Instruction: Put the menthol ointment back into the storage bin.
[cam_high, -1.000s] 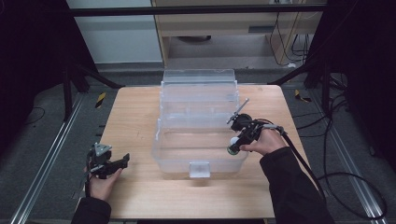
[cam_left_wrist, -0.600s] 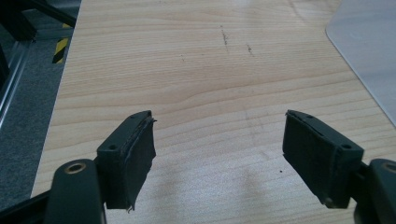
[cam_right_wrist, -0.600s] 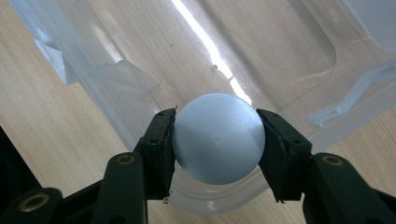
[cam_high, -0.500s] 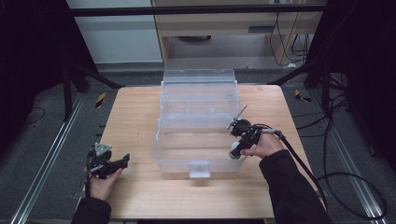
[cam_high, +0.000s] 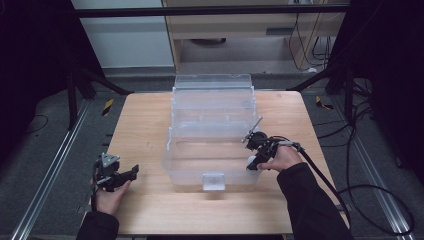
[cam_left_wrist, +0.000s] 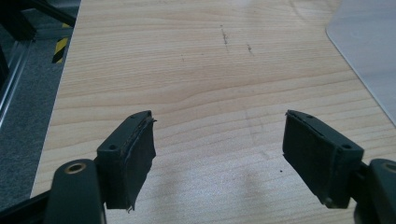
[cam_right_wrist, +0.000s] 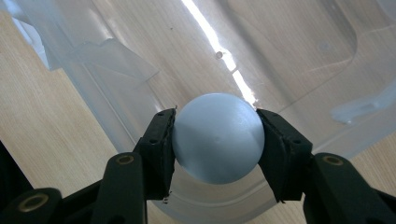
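Over the last second the right hand-held gripper (cam_high: 251, 161) has sunk lower at the right front corner of the clear plastic bin (cam_high: 210, 150), its jaws clamped on a smooth, matte, pale ball (cam_right_wrist: 217, 136) that hangs just over the bin's rim, so the drop into the bin looks close. The bin is thin, glossy and see-through with rounded corners, set on a pale wood-grain counter (cam_high: 145, 125). Left of the bin, the left hand-held gripper (cam_left_wrist: 219, 163) rests wide open and empty over bare counter.
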